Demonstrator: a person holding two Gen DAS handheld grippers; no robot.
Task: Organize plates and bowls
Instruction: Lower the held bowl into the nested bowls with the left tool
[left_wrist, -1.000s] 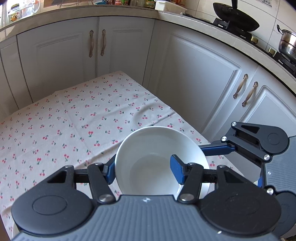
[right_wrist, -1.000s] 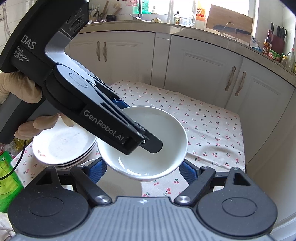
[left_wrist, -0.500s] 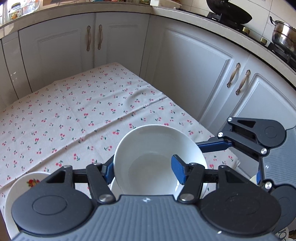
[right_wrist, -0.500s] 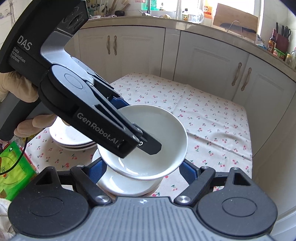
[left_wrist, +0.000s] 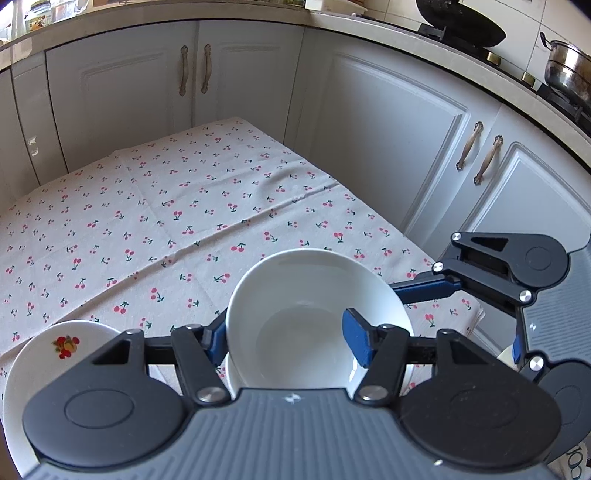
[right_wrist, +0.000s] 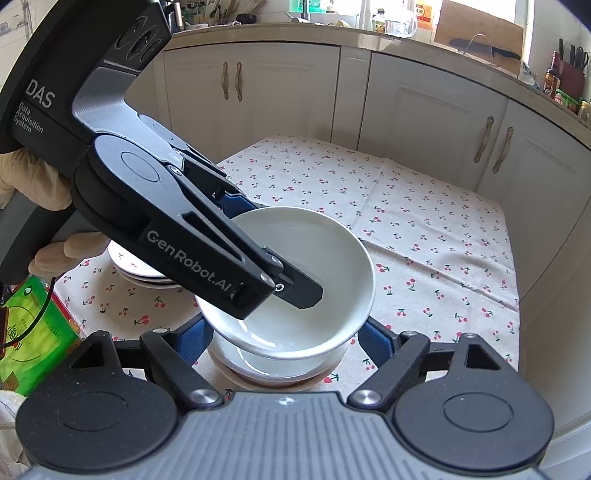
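My left gripper (left_wrist: 284, 338) is shut on the rim of a white bowl (left_wrist: 310, 314), one finger inside and one outside. In the right wrist view the held bowl (right_wrist: 325, 280) hangs just above a stack of white bowls (right_wrist: 258, 363) on a brownish base; whether they touch I cannot tell. My right gripper (right_wrist: 284, 338) is open, its blue fingers either side of the bowl stack, holding nothing. A stack of white plates (right_wrist: 136, 271) lies left on the cherry tablecloth (right_wrist: 406, 229); its top plate (left_wrist: 48, 354) bears a fruit print.
White kitchen cabinets (left_wrist: 388, 140) surround the table on the far and right sides. A green packet (right_wrist: 33, 332) lies at the table's left edge. A wok (left_wrist: 461, 26) and a steel pot (left_wrist: 569, 70) stand on the counter.
The left gripper has carried the bowl down and toward the bowl stack, which has come into view under it. The plate stack now shows at the left. The right gripper stays open.
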